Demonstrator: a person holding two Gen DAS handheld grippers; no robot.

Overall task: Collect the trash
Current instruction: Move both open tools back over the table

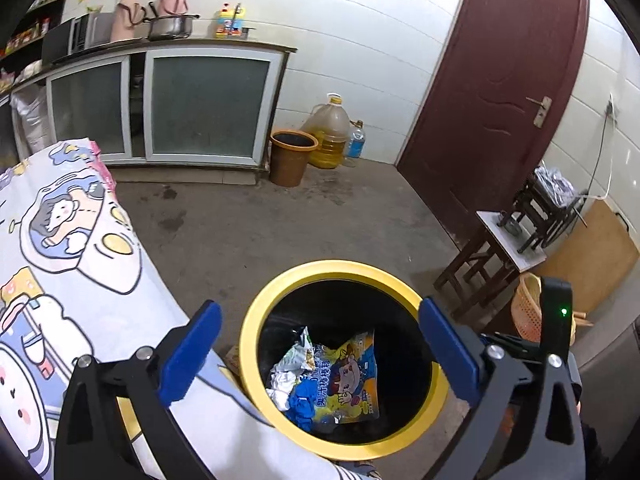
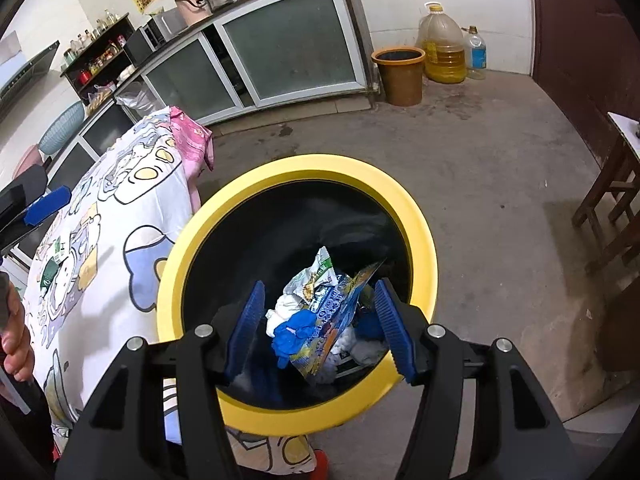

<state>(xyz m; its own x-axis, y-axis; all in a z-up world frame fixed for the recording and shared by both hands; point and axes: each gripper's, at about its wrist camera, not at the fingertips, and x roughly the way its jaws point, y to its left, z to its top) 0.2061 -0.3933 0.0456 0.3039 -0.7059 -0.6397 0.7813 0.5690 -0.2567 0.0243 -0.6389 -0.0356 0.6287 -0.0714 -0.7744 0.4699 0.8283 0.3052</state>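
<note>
Yellow-rimmed bin (image 2: pixel 420 216) holds snack wrapper (image 2: pixel 336 320), blue glove (image 2: pixel 292 334).

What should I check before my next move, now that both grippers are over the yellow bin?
1. Right gripper empty, fingers apart: ok.
2. Left gripper empty, fingers wide apart: ok.
3. Snack wrapper, blue glove and crumpled foil inside yellow bin: ok.
4. Nothing hanging over the bin rim: ok.
5. Tablecloth free of trash: not ok, small green-and-white packets lie there.
6. Bin has room left: cannot tell.
</note>
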